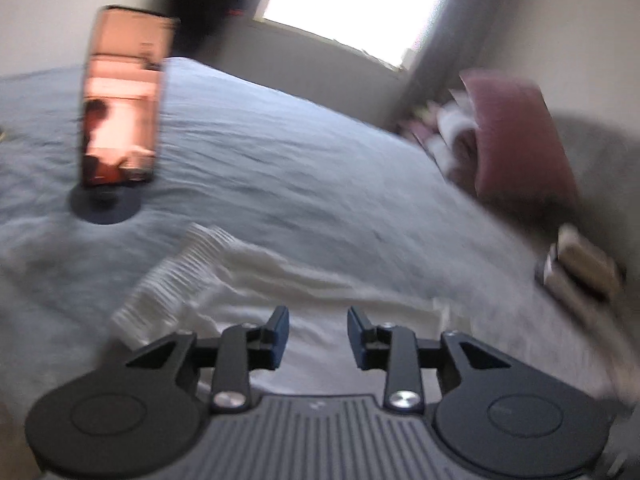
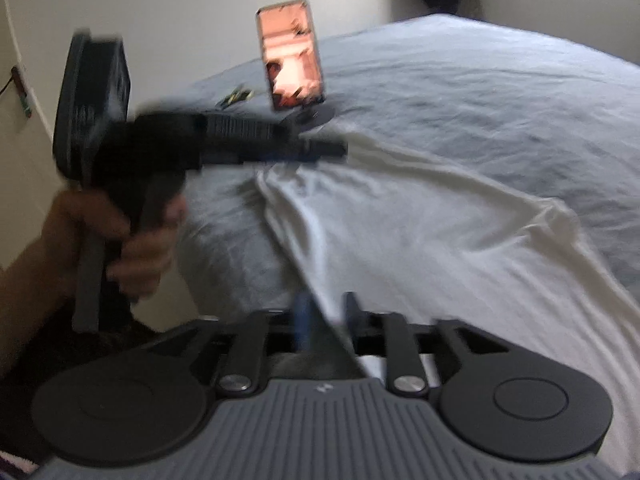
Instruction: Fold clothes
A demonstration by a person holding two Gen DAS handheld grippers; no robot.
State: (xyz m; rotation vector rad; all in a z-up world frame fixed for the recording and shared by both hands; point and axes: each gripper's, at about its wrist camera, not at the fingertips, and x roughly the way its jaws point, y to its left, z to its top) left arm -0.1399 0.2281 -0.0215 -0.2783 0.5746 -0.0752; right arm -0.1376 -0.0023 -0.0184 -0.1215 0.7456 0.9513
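Item: white thin cotton garment [image 2: 420, 240], spread rumpled on grey-blue quilted bed [image 2: 480, 92], no fold I can see. My left tool [image 1: 318, 334] spread, empty; right tool [image 2: 326, 320] pinching garment's edge.

A wide bed under a wrinkled grey-blue cover [image 1: 280, 160] fills my view. At the top of the frame a bright overexposed window [image 1: 352, 4] glares from the pale plain wall [image 2: 160, 0]. A dusty-pink square cushion [image 1: 520, 140] leans at the right, beside blurred clutter.
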